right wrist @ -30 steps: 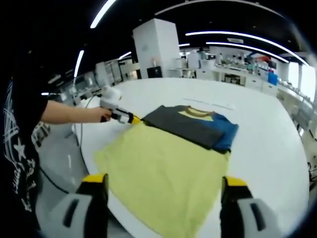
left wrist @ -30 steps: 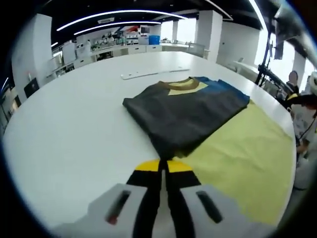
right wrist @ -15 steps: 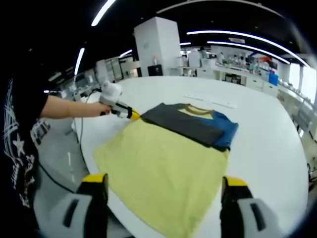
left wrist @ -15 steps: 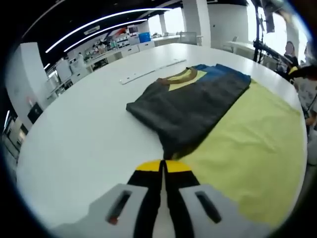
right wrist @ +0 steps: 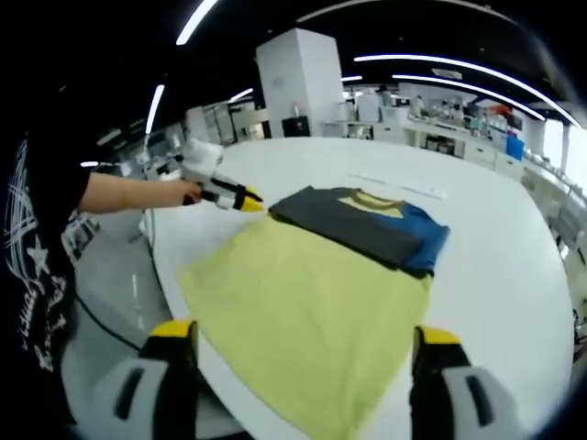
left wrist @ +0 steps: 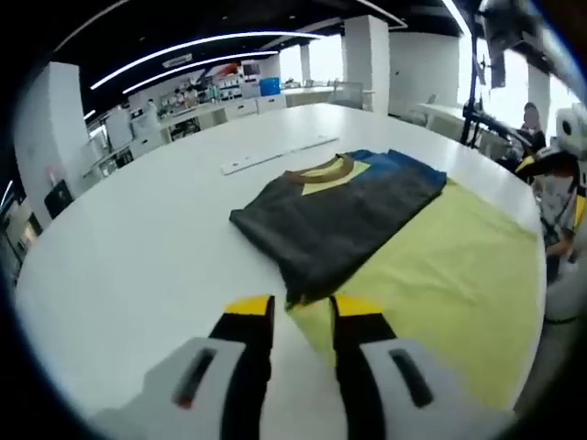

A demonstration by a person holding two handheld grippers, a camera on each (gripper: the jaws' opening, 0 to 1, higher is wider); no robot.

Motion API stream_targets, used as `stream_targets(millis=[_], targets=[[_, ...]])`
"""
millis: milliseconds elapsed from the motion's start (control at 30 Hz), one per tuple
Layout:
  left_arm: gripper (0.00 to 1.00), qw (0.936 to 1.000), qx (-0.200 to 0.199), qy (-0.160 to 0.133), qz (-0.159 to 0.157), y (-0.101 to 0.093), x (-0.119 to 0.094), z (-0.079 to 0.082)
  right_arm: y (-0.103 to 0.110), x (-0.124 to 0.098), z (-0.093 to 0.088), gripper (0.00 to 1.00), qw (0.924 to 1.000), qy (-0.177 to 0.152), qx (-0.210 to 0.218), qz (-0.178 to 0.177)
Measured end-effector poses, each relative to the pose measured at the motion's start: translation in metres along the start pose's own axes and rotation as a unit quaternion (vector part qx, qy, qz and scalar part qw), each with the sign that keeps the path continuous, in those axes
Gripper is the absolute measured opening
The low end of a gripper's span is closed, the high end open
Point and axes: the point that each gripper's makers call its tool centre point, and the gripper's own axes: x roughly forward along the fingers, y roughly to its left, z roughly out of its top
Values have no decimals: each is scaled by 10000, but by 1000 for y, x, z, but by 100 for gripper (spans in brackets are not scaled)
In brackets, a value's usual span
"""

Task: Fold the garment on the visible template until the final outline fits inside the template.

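The garment (left wrist: pixel 339 215) lies folded on the white table (left wrist: pixel 138 238), dark grey with a blue side and a yellow collar. It rests on the far end of the yellow template cloth (left wrist: pixel 449 275). My left gripper (left wrist: pixel 303 307) is open, and the garment's near corner lies just at the gap between its yellow tips. In the right gripper view the garment (right wrist: pixel 358 225) sits at the far end of the template (right wrist: pixel 312 302). The left gripper (right wrist: pixel 240 197), held by a hand, points at the garment's left corner. My right gripper (right wrist: pixel 303 335) stands wide open over the template's near edge, holding nothing.
A thin white strip (left wrist: pixel 280 153) lies on the table beyond the garment, also seen as the strip (right wrist: pixel 399 186). The round table's edge (right wrist: pixel 174 275) runs close to the template's left side. A person's dark shirt (right wrist: pixel 37 275) is at the left. Desks and shelves stand far behind.
The left gripper's jaws, shut at the garment's near corner before, have parted. The right gripper stays open and has hardly moved.
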Motion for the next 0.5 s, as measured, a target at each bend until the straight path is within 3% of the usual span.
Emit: stream_targets(millis=[100,233,300,367,500], targets=[[35,9999,-27,-101,-137,-5,-9,1,2,0,-5,100,9999,112,-86,76],[49,9990,-38,-101,-438,-27,-22,0,1,0,-10,100,9996,195,-128,145],[56,9972,-280,-193,-659,-37,-30,0,1,0,-13,100,9995,222,-132,173],[62,9968,-315,-251,-687,-42,-38,-2,1,0,-17,100,9992,280,-182,199],[70,9953,-323,-33,-916,-56,-49,-18,2,1,-25,100,9982,435,-309,279]])
